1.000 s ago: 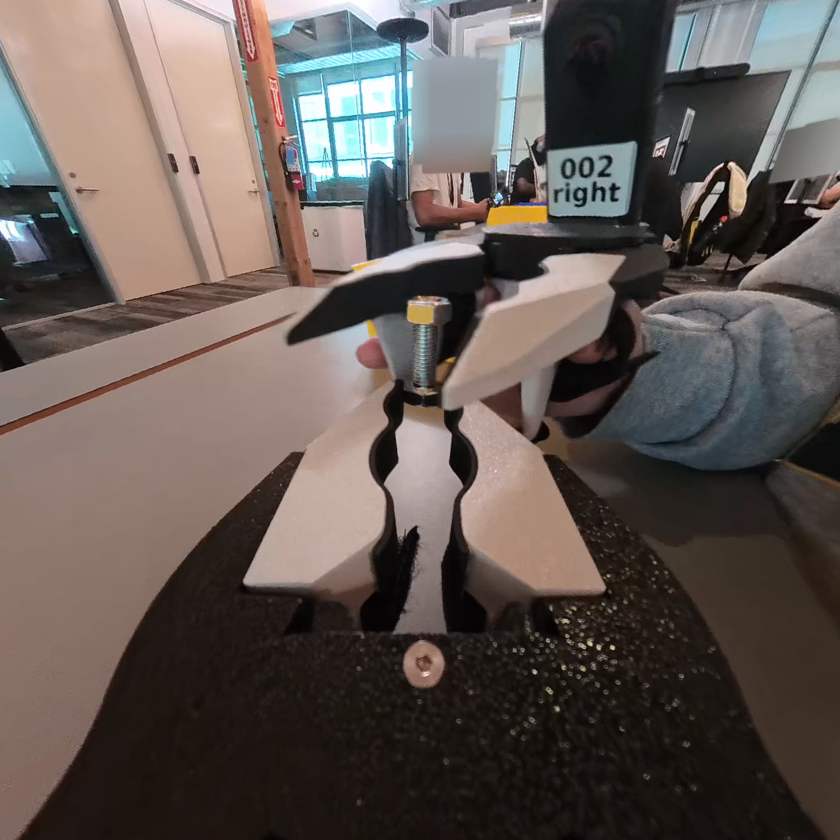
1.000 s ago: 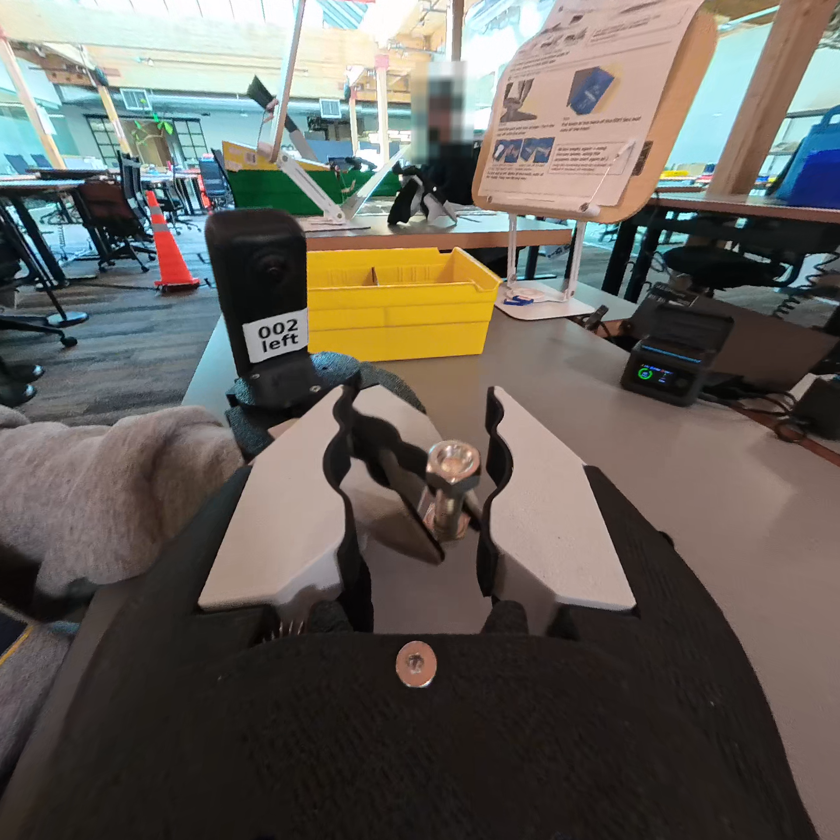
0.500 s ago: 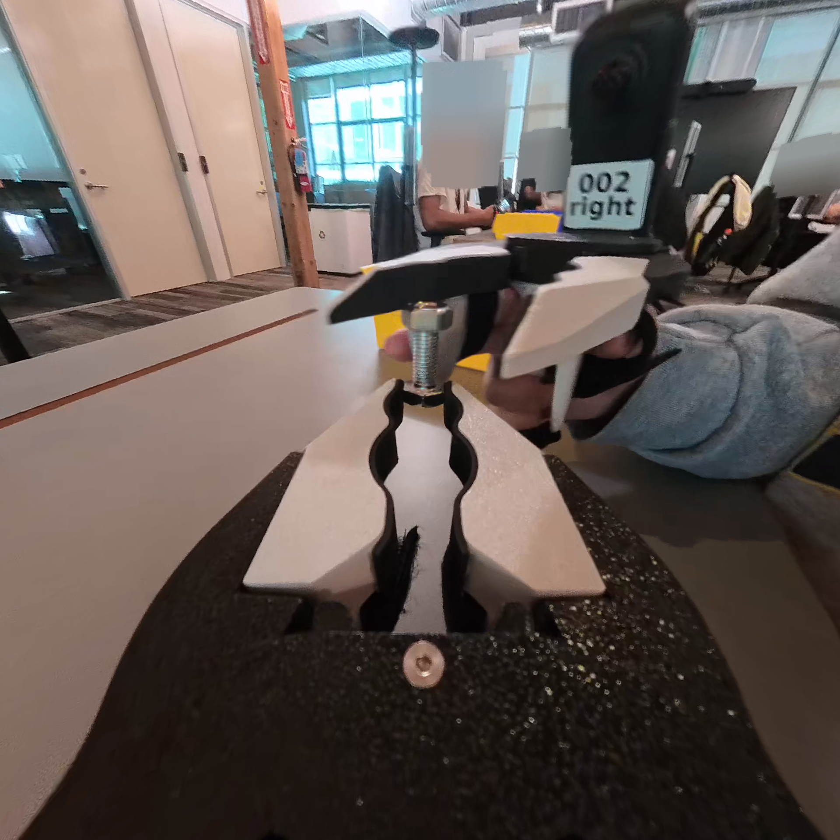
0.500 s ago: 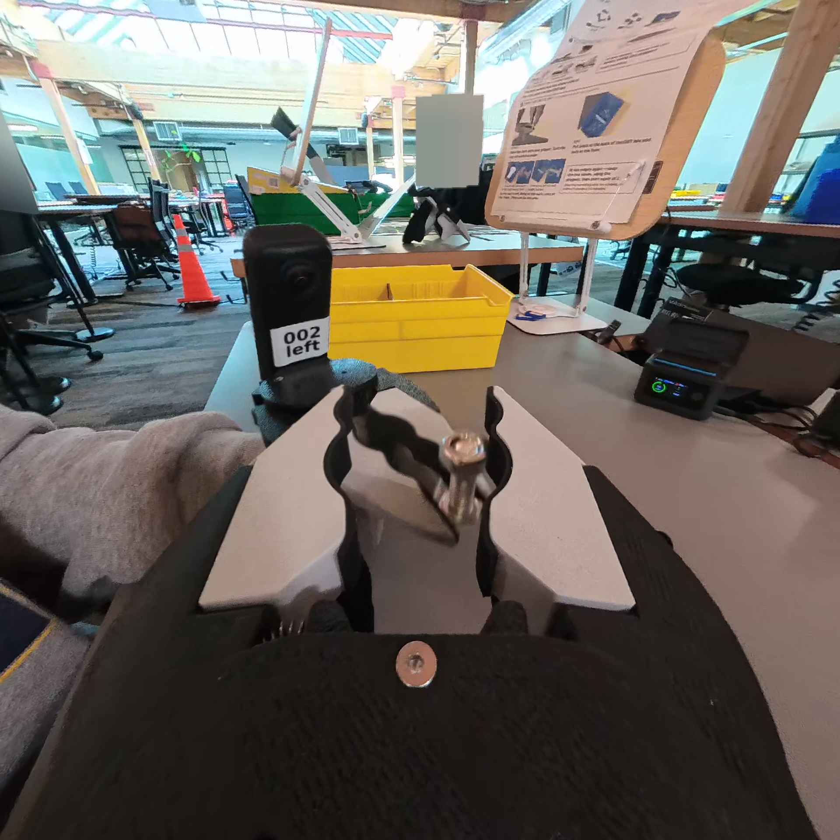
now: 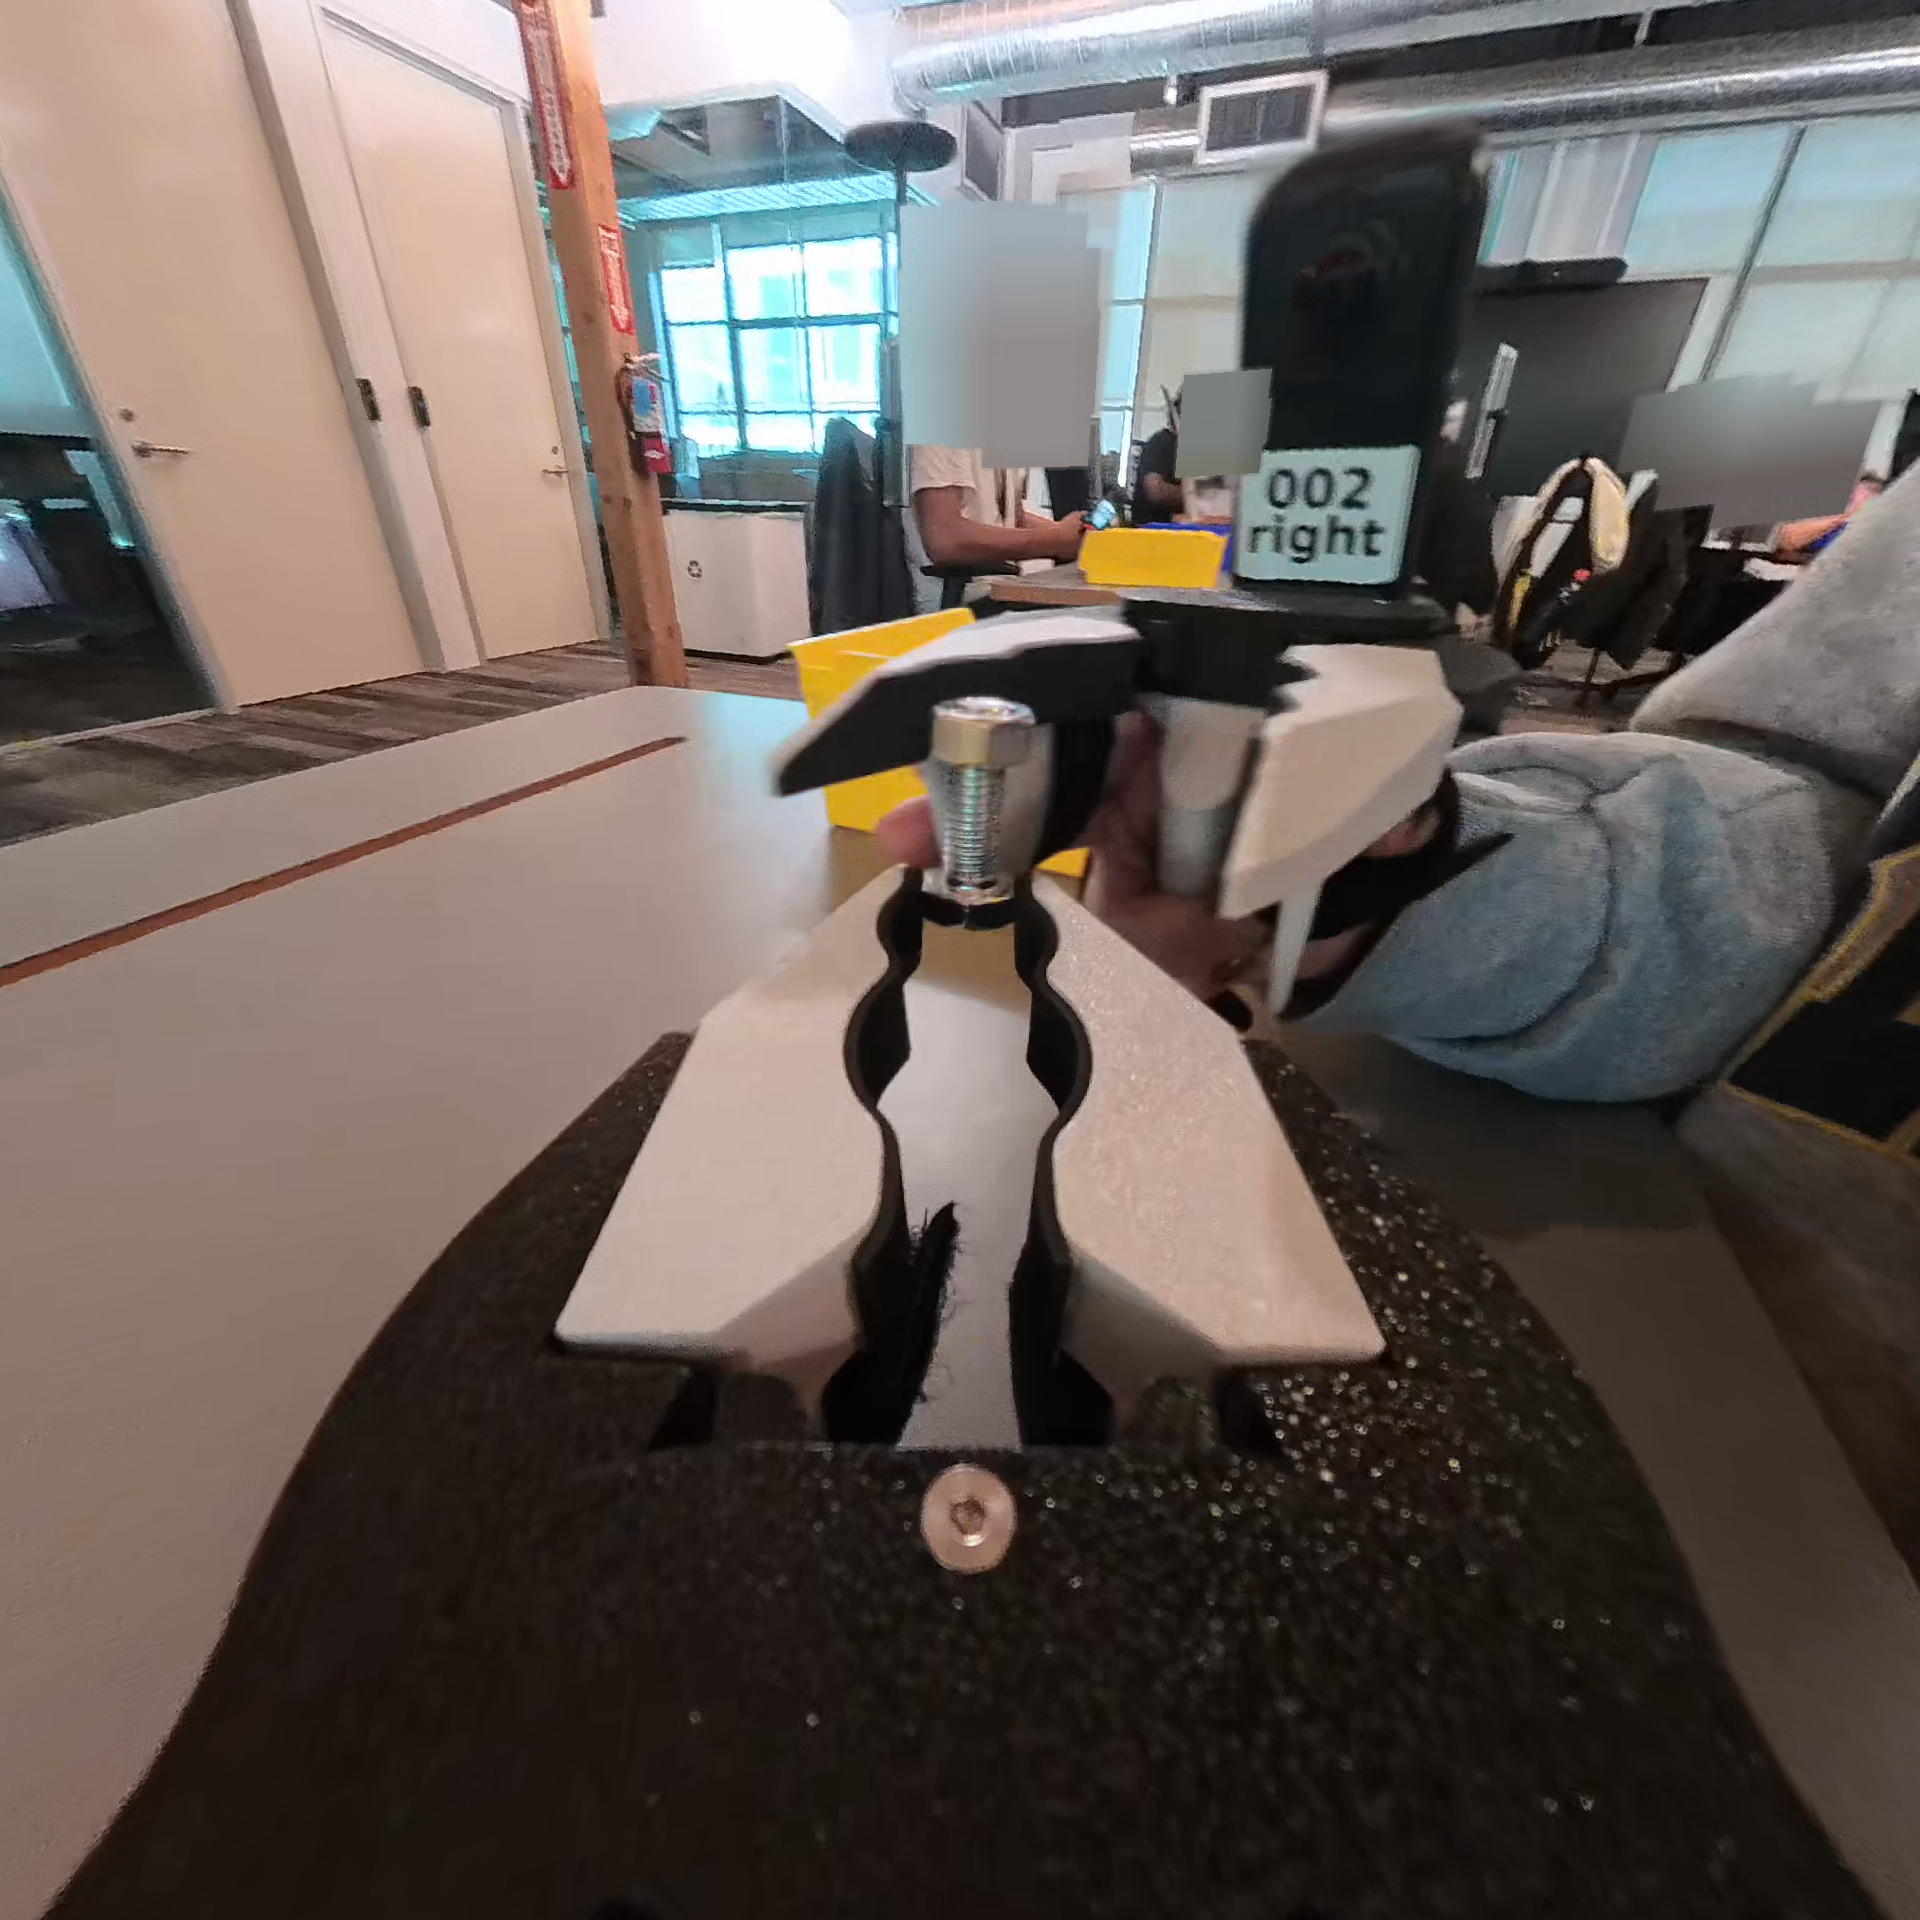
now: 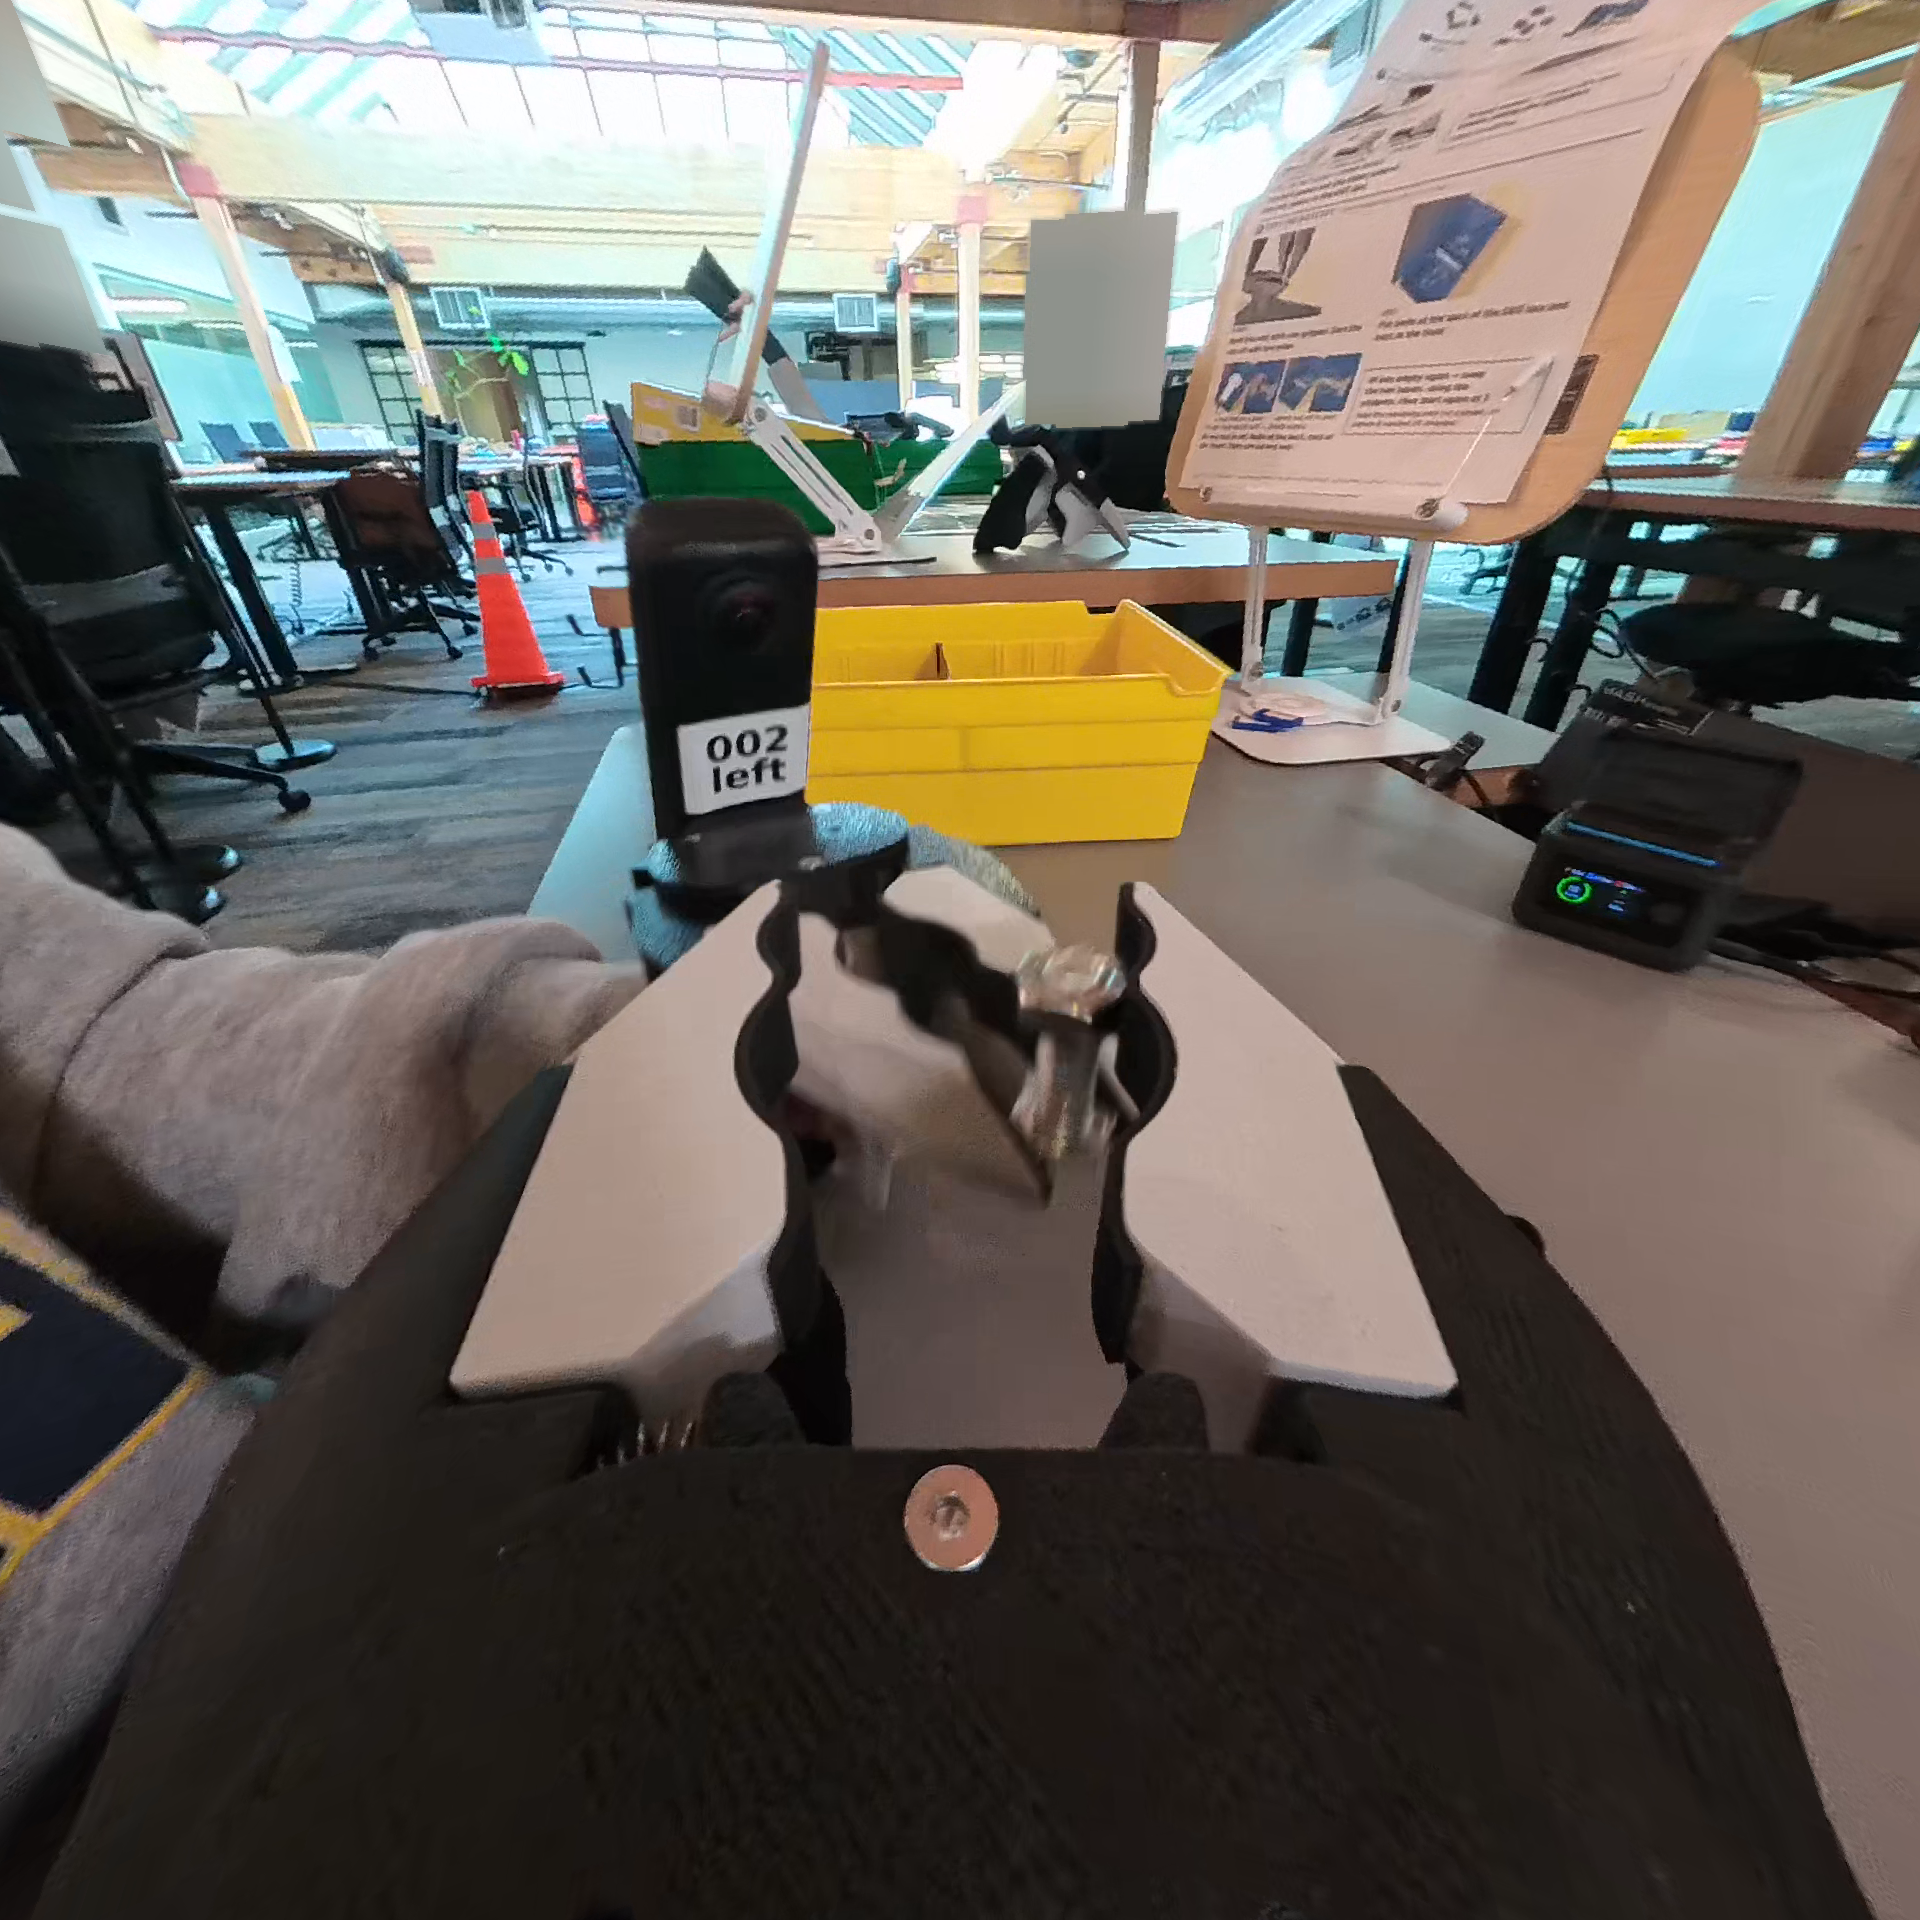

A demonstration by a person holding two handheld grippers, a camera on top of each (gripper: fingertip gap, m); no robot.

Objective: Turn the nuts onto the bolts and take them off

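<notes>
A silver hex-head bolt point(image 5: 971, 810) stands upright, head on top, with a nut point(image 5: 977, 888) at its lower end. My left gripper point(image 5: 968, 920) is shut on that lower end, right at the nut. My right gripper point(image 5: 1101, 748) is open, its dark finger point(image 5: 935, 691) just above the bolt head. In the right wrist view the bolt point(image 6: 1065, 1049) leans between my right gripper's point(image 6: 951, 914) spread fingers, close to the right pad point(image 6: 1138, 1039). The left gripper point(image 6: 935, 1029) holds it from below, blurred.
A yellow bin point(image 6: 997, 748) stands on the grey table point(image 6: 1455, 1039) behind the grippers; it also shows in the left wrist view point(image 5: 873, 675). A sheet on a stand point(image 6: 1455, 260) and a small black device with a screen point(image 6: 1642, 873) are at the right. Grey sleeves point(image 6: 260, 1039) flank the grippers. The gap from one gripper's tips to the other's is roughly 5 centimetres.
The right gripper, open throughout, has shifted so the bolt now sits near its right finger rather than mid-gap. The left gripper keeps its hold on the bolt's lower end.
</notes>
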